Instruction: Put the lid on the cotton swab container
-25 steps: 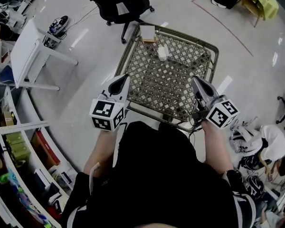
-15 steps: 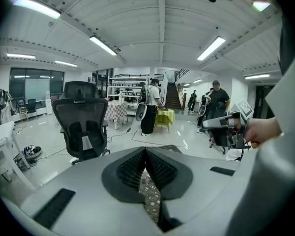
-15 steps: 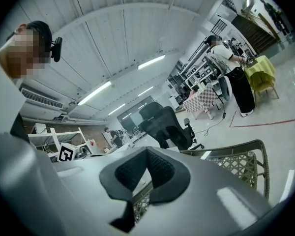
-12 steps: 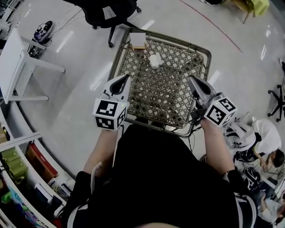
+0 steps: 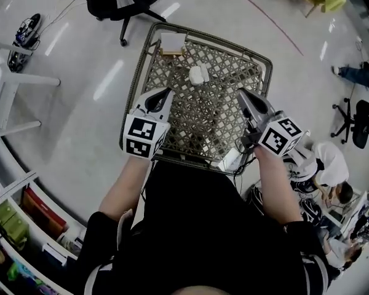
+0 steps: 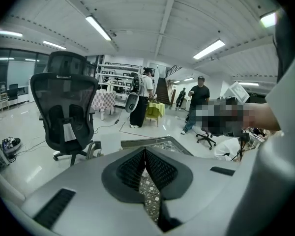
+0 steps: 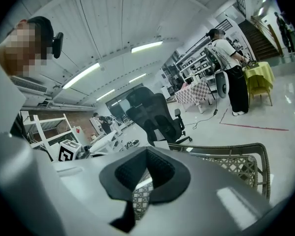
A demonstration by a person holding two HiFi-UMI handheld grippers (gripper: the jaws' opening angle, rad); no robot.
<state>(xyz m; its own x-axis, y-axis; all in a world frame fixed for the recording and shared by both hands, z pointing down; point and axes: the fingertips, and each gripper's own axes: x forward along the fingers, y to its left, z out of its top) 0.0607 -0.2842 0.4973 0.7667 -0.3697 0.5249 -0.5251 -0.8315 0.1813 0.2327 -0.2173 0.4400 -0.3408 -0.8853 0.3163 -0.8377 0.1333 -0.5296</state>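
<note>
**A:** ok, left side first, what's the left hand-held gripper doing?

**B:** Hanging over the near-left part of the woven lattice counter. In its own view the jaws meet at the tips with nothing between them, just the weave showing through the gap lower down.

**A:** and the swab thing?

**B:** The cotton swab container is a small white tub standing on the far half of the counter, about mid-width and well apart from both grippers. It's too small to tell whether a lid is on it. To its left, at the far-left corner, sits a white square box.

**A:** right side?

**B:** The right hand-held gripper is over the near-right part of the counter. Same deal: jaws pressed together, empty. Further right, a person in white is down on the floor.
</note>
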